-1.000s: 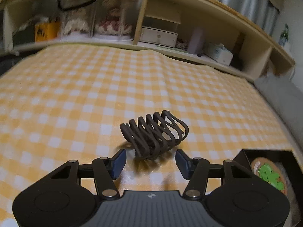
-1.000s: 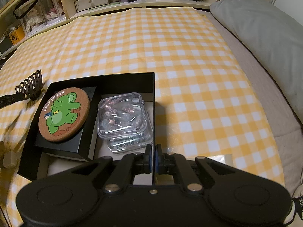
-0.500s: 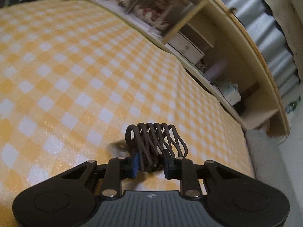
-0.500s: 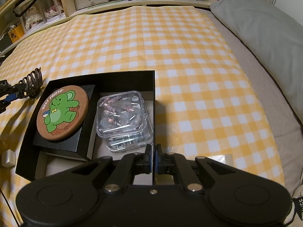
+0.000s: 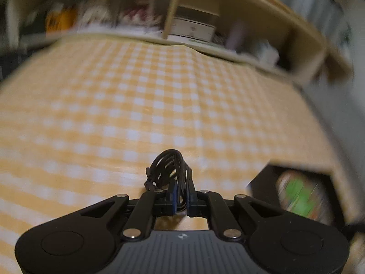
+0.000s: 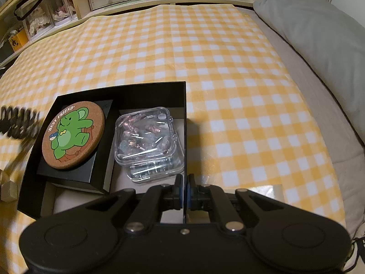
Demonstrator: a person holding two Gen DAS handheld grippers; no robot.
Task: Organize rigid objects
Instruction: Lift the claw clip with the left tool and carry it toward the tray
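Hair claw (image 5: 170, 171), one dark ribbed clip, sits pinched between the pads of the left tool (image 5: 181, 196), whose jaws have just been closing onto it; it hangs above the yellow checked cloth (image 5: 136, 105), left of the black box (image 6: 146, 91). From the right wrist view the same clip shows as a blur at the left edge. Inside the box lie one cork coaster (image 6: 73, 134) with a green elephant on a black insert, and to its right two clear plastic cases (image 6: 146, 137), stacked. The right tool (image 6: 184, 191) is narrow, gripping the box's thin right wall. One grey pillow (image 6: 319, 34) lies at far right.
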